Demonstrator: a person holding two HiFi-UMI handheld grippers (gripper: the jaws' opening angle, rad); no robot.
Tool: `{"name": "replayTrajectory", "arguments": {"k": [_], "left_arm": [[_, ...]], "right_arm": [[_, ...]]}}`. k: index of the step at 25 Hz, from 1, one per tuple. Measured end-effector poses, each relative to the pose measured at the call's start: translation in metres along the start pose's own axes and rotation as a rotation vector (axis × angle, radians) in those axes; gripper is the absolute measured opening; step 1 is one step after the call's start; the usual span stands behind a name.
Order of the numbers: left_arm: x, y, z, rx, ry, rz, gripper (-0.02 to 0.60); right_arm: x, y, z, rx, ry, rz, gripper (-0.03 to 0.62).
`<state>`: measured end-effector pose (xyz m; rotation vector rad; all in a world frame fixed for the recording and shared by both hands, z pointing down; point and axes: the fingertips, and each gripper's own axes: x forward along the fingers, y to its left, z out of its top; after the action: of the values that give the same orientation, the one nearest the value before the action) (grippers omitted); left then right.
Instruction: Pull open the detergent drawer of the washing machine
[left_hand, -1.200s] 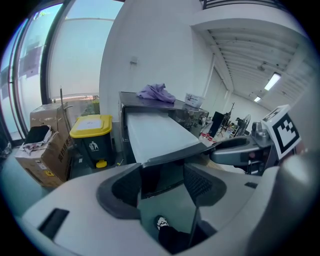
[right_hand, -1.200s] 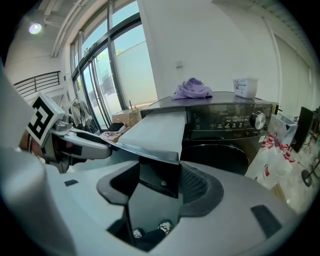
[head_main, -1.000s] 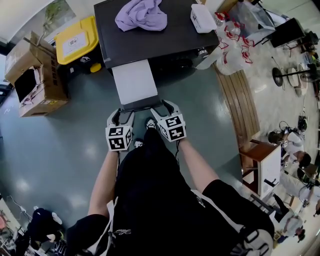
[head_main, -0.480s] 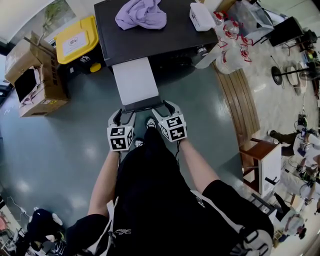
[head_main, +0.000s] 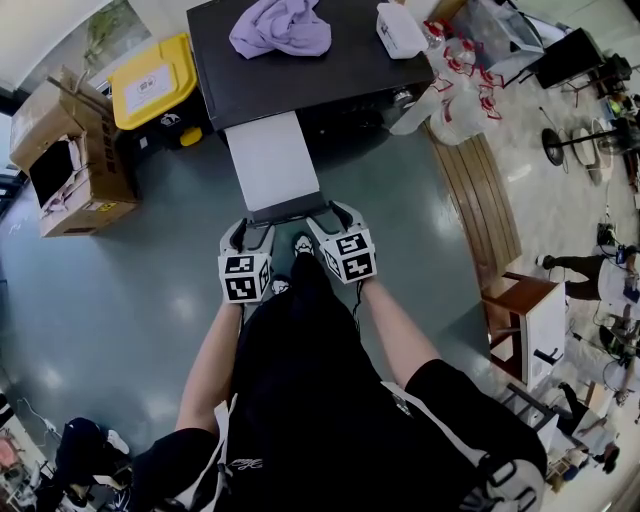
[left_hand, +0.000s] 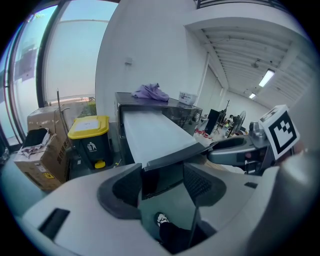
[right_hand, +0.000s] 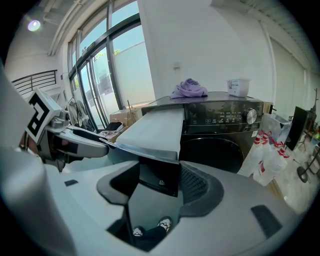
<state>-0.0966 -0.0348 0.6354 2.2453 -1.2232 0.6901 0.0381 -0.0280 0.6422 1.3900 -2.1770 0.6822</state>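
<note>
Head view: the dark washing machine (head_main: 360, 70) fills the upper middle of the frame. Its detergent drawer (head_main: 270, 165) is pulled far out towards frame centre. My left gripper (head_main: 248, 228) and right gripper (head_main: 333, 212) sit at the drawer's front corners.

Left gripper view: the claw (left_hand: 162, 175) is wide, with the drawer's (left_hand: 155, 132) dark front between the jaws, not clamped.

Right gripper view: this claw (right_hand: 159, 175) is wide too, with the drawer's (right_hand: 155, 125) front corner at centre.
</note>
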Motion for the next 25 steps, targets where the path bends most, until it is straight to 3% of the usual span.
{"name": "replayTrajectory", "arguments": {"k": [25], "left_arm": [[-0.0026,-0.004,-0.0047,-0.019,-0.006,-0.003,0.261]], "right_arm": [[-0.0043,-0.0002,-0.0083,-0.014,0.019,0.018,0.234]]}}
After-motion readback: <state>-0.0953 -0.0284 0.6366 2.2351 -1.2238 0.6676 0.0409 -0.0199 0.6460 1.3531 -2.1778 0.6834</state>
